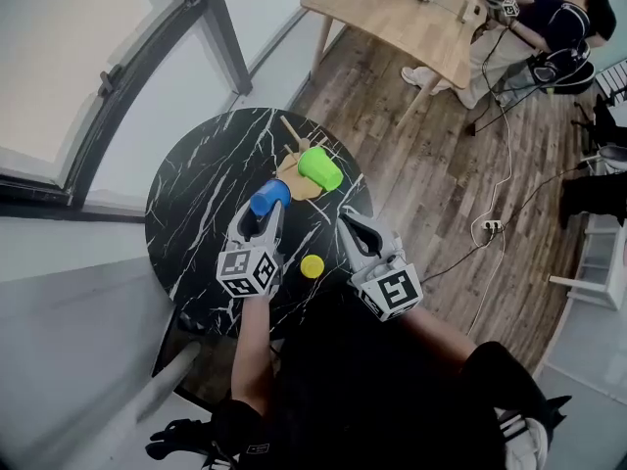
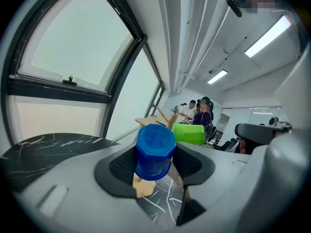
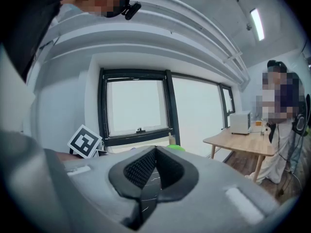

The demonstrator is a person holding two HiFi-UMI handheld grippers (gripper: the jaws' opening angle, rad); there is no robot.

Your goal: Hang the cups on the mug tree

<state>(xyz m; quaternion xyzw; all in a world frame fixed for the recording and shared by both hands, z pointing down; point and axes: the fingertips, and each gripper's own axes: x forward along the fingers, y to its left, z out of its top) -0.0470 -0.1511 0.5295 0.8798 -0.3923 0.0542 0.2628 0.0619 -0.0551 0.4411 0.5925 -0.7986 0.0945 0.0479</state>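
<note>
A wooden mug tree stands at the far side of the round black marble table. A green cup hangs on it, tipped sideways. My left gripper is shut on a blue cup, just short of the tree's base. In the left gripper view the blue cup sits between the pads, its base facing the camera, with the green cup and the tree beyond. A yellow cup rests on the table between the grippers. My right gripper is shut and empty.
A light wooden table stands at the back right, with people seated at it. Cables and a power strip lie on the plank floor to the right. A large window fills the left side.
</note>
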